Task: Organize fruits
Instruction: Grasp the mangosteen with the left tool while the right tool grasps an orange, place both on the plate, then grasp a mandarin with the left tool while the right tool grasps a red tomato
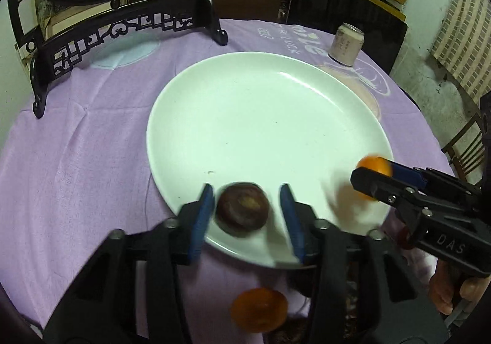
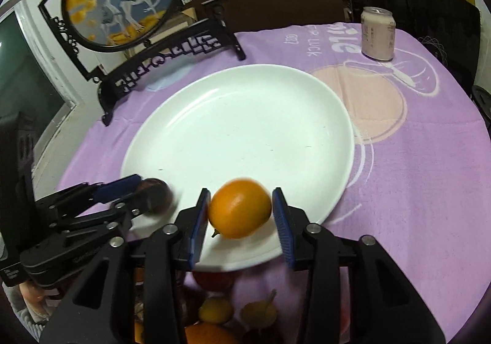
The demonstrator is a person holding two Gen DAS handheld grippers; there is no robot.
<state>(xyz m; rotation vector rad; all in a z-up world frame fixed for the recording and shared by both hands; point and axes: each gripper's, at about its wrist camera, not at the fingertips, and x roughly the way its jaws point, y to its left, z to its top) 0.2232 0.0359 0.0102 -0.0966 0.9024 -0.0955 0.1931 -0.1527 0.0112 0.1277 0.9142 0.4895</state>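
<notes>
The dark plum (image 1: 243, 209), round and dull purple-brown with a paler patch on top, lies on the near rim of the white plate (image 1: 260, 117), between the blue pads of the left gripper (image 1: 247, 215), whose jaws stand apart with a gap on each side of the fruit. The orange (image 2: 240, 208), smooth and glossy, sits over the same near edge of the plate between the fingers of the right gripper (image 2: 241, 215); its left side looks to touch the left pad, while a narrow gap shows at the right pad, so the grip is loose at most. Both grippers reach in low from the near side, angled toward each other, black with ribbed blue pads. The plate is wide, shallow and shiny, resting on a lilac cloth (image 2: 414, 190) with a soft towel-like nap. More fruit (image 2: 214, 310) lies in a blurred heap below the right gripper. A pale can (image 2: 378, 32) stands upright beyond the plate, and a black carved stand (image 2: 165, 65) holds a round picture.
</notes>
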